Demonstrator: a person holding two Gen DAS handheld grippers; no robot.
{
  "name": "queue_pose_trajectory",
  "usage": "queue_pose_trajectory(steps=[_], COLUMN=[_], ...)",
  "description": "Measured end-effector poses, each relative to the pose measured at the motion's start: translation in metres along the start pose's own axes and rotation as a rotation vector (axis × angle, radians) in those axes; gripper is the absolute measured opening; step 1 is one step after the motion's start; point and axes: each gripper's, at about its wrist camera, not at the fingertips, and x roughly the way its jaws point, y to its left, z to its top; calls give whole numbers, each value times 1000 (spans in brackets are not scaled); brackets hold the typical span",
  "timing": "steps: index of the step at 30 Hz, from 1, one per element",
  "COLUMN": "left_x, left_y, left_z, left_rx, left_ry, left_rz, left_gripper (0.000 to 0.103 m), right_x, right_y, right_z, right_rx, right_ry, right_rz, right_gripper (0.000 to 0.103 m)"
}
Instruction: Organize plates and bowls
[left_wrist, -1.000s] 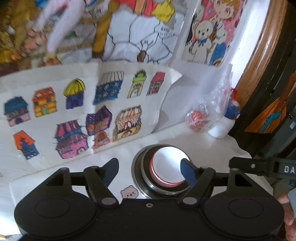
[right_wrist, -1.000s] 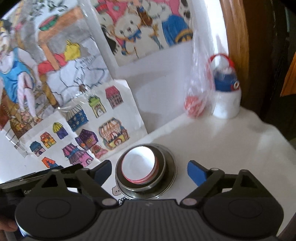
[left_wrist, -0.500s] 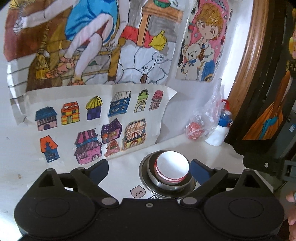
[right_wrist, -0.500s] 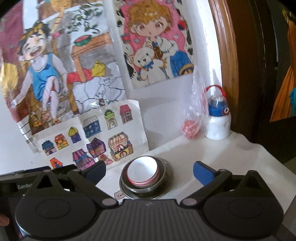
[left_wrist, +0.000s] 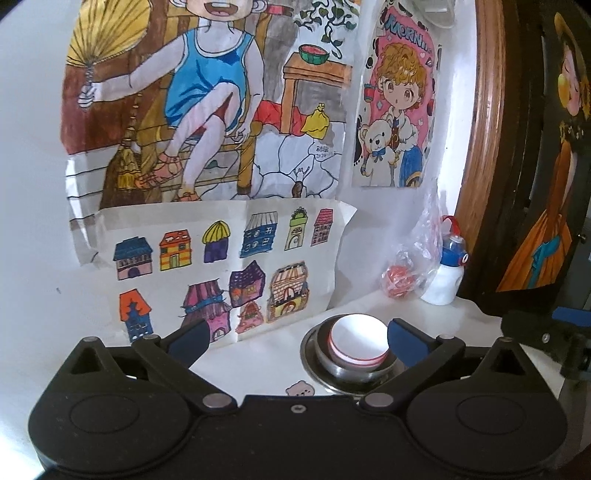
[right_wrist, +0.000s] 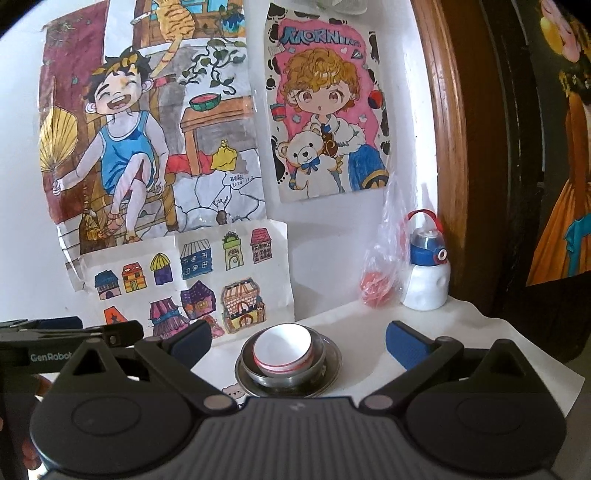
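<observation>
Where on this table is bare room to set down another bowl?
Free: the tabletop between the nested bowl stack and the white bottle. Crowded: the back corner, with bottle and plastic bag.

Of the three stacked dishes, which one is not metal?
The top bowl: it is white with a red band at the rim, nested in a steel bowl, which stands on a steel plate.
</observation>
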Motion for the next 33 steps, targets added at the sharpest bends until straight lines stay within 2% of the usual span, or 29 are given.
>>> queue_pose_trajectory(steps=[19,26,33], left_x=[-29,-41,-48], left_y=[11,14,16], left_z=[-71,-94,-115], left_rx=[-21,-24,-33], left_ry=[-80,-135,-153], left_rz=[66,104,118], left_gripper=[102,102,102], right_x=[-26,-33,-35], right_y=[6,5,-1], right_z=[-65,-84,-100], right_rx=[-18,-4,18], right_ry=[-65,-86,-62], right_rz=[-4,-22,-44], right_gripper=[103,103,103])
